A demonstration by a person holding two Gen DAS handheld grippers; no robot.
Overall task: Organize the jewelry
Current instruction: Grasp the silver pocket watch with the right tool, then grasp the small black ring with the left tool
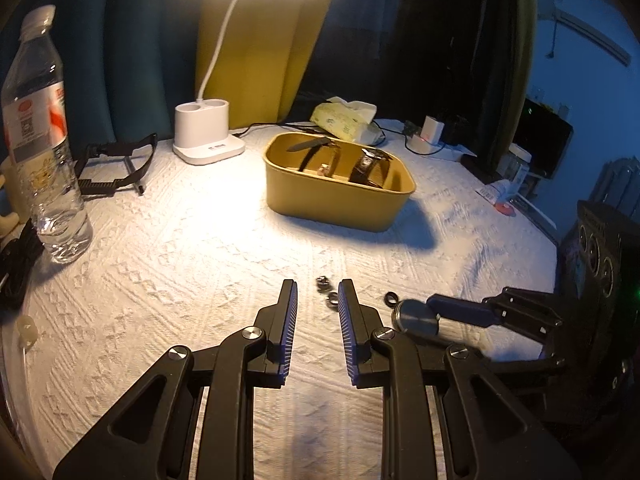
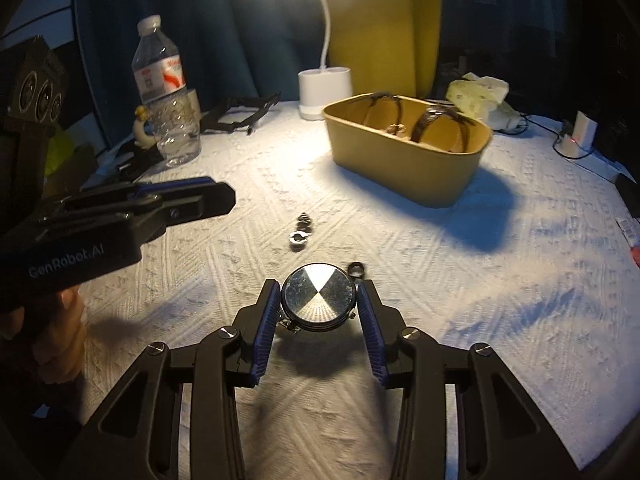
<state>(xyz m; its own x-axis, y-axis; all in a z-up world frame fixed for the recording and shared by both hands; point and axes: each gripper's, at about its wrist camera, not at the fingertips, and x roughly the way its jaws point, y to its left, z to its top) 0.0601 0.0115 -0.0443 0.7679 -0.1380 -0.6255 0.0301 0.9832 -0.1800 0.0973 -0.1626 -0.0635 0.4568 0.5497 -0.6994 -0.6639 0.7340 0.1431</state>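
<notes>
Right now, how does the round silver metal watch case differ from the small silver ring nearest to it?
The round silver metal watch case sits between the right gripper fingers; the small silver ring lies free on the white cloth. The case is far larger and shows a solid disc, while the ring is open-centred. Both are shiny metal.

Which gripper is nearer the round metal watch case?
Right. The right gripper has its fingers on both sides of the round metal watch case. The left gripper hangs open off to the side, over the small rings.
</notes>
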